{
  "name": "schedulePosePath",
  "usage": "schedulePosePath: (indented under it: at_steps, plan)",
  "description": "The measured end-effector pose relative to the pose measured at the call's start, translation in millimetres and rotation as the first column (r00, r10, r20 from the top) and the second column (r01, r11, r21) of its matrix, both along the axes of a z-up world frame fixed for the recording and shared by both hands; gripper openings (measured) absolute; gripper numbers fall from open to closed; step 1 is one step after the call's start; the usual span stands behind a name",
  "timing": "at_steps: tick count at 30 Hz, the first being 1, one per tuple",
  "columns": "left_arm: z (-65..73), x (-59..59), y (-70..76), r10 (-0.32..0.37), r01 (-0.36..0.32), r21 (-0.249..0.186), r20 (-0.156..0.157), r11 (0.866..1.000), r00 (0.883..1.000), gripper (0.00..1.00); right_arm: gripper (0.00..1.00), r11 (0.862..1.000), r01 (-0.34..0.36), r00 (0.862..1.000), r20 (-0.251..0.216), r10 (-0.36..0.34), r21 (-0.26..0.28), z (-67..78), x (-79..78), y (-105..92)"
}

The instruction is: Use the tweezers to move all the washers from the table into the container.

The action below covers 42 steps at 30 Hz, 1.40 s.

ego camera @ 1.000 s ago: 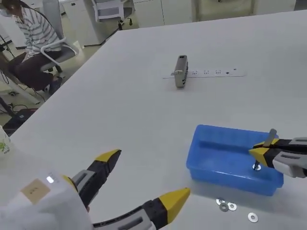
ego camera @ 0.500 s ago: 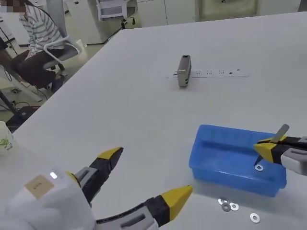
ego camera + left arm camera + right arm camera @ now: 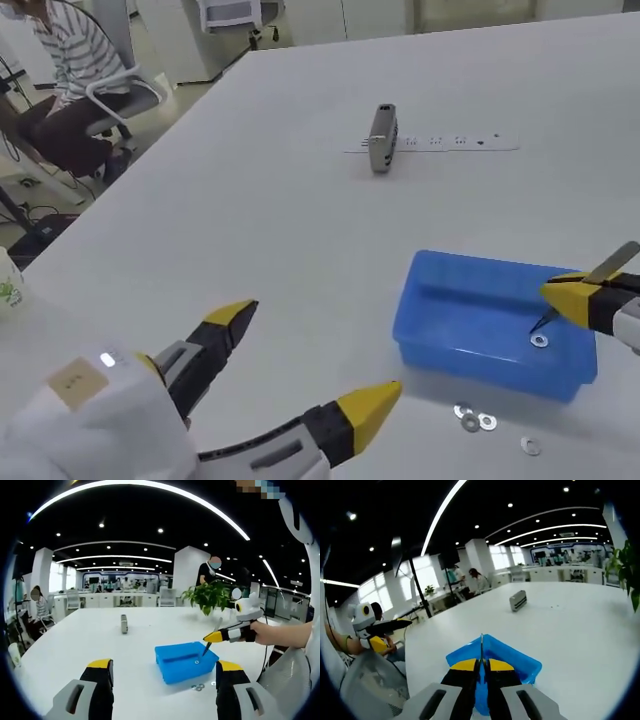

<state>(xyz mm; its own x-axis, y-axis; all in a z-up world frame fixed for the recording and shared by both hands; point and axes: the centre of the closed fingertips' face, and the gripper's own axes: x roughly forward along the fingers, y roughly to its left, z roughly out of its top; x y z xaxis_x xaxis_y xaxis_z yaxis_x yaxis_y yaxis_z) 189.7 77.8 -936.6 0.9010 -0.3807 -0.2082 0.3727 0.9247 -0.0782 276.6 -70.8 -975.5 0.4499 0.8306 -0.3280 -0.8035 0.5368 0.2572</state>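
Observation:
A blue container (image 3: 480, 362) sits on the white table at the right, with one washer (image 3: 539, 341) lying on its floor. Several more washers (image 3: 472, 420) lie on the table just in front of it. My right gripper (image 3: 565, 298) hangs over the container's right end, shut on metal tweezers (image 3: 545, 322) whose tips point down just above that washer. My left gripper (image 3: 300, 360) is low at the front left, open and holding nothing. In the left gripper view, the container (image 3: 185, 672) and loose washers (image 3: 198, 686) lie ahead. In the right gripper view, the tweezers (image 3: 481, 647) stick out over the container (image 3: 520, 655).
A grey adapter (image 3: 382, 137) stands on a flat white power strip (image 3: 455, 143) at the back of the table. A person sits on an office chair (image 3: 110, 100) off the table's far left. The table's left edge runs diagonally there.
The washer that hung at the tweezers' tips a second ago now lies on the container floor. The right gripper has drawn back to the right and up a little. The left gripper stays put.

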Motion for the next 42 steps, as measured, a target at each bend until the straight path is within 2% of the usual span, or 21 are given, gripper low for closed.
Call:
schedulePosePath:
  at_steps: [7,11,17,19,21,23,25,28,34,42]
  plan:
    - [-1.1,0.6,3.5,0.018,-0.018,0.01,-0.002,1.0,1.0,0.84,0.03,0.998,-0.054,0.998,0.009,0.054,0.016,5.2,-31.3,3.6]
    - [-2.1,0.6,4.7,0.023,-0.023,0.019,-0.006,1.0,1.0,0.82,0.03,0.997,-0.075,0.997,-0.032,0.075,0.02,-2.7,-43.7,5.0]
    - [-3.8,1.0,7.1,0.032,-0.032,0.028,-0.012,0.999,0.999,0.79,0.03,0.997,-0.075,0.994,-0.078,0.075,0.008,-14.6,-49.4,3.8]
    - [-4.6,0.6,5.2,0.023,-0.022,0.027,-0.019,0.999,1.0,0.8,0.03,0.997,-0.072,0.994,-0.087,0.072,-0.002,-17.8,-49.6,3.1]
    - [-2.3,1.0,3.5,0.018,-0.018,0.014,-0.009,1.0,1.0,0.83,0.03,0.998,-0.068,0.993,-0.101,0.067,0.0,-20.2,-51.0,2.5]
    - [-2.2,1.2,5.4,0.027,-0.027,0.02,-0.007,0.999,1.0,0.86,0.03,0.998,-0.064,0.991,-0.118,0.064,0.001,-23.6,-53.9,2.2]
    - [-2.2,1.3,6.6,0.032,-0.032,0.017,-0.008,0.999,0.999,0.85,0.03,0.997,-0.072,0.989,-0.128,0.068,-0.028,-29.9,-57.8,2.0]
    - [-2.2,1.9,9.7,0.048,-0.048,0.025,-0.006,0.999,0.999,0.85,0.03,0.994,-0.086,0.989,-0.124,0.078,-0.061,-35.9,-59.8,3.5]
    - [-7.3,2.1,10.2,0.049,-0.048,0.046,-0.025,0.998,0.998,0.85,0.03,0.987,-0.12,0.985,-0.135,0.105,-0.106,-46.1,-66.1,9.2]
    - [-9.1,2.0,10.6,0.048,-0.046,0.054,-0.029,0.998,0.998,0.83,0.03,0.98,-0.133,0.986,-0.119,0.116,-0.15,-51.8,-65.8,8.8]
